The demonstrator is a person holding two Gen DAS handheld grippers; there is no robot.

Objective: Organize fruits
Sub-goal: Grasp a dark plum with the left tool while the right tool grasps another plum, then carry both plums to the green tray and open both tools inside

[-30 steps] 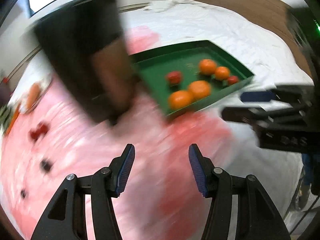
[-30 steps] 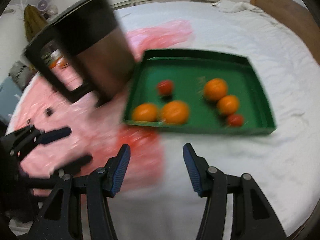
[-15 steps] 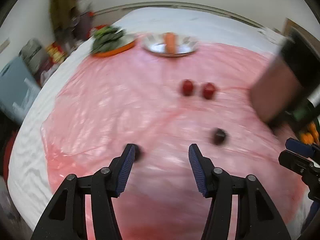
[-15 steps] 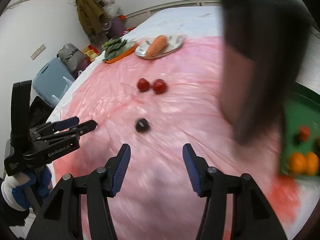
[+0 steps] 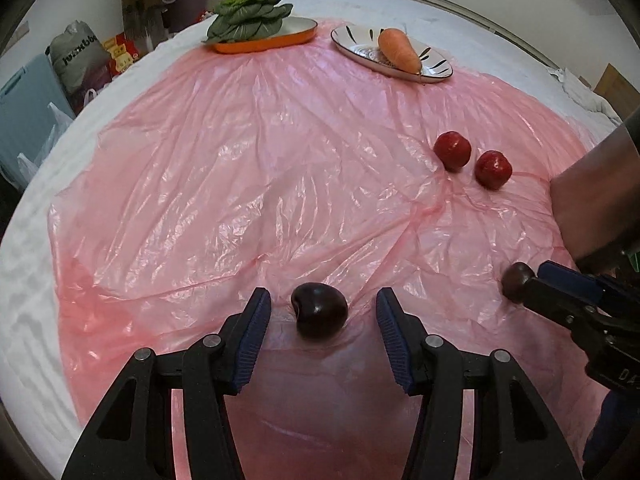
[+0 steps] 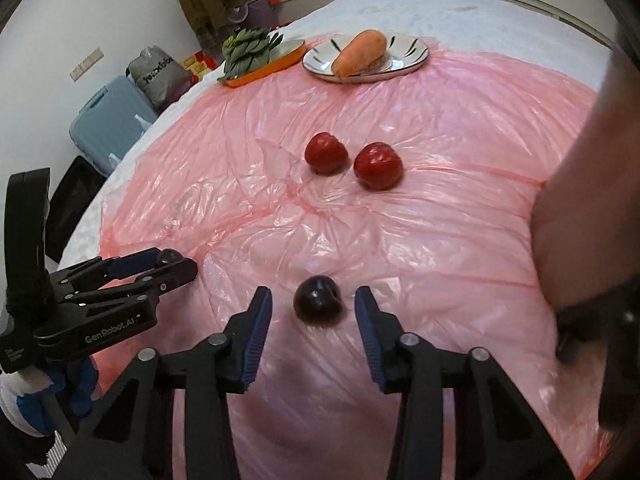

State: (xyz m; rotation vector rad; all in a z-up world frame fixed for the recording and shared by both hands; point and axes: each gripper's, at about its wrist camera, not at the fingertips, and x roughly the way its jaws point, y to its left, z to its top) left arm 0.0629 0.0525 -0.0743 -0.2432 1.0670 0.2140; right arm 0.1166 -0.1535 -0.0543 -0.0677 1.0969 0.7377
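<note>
The left gripper [image 5: 320,322] is held apart around one dark plum [image 5: 319,311], pads clear of it. The right gripper [image 6: 313,318], jaws just closing, straddles another dark plum [image 6: 318,306] untouched. Both lie on the pink sheet [image 5: 240,168], nearer than two red fruits [image 6: 352,162].

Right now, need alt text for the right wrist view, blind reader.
The right gripper, its jaws just closing, straddles a dark plum on a pink plastic sheet without touching it. At left, the left gripper brackets a second dark plum. Beyond lie two red fruits, a carrot on a plate, and greens.
</note>
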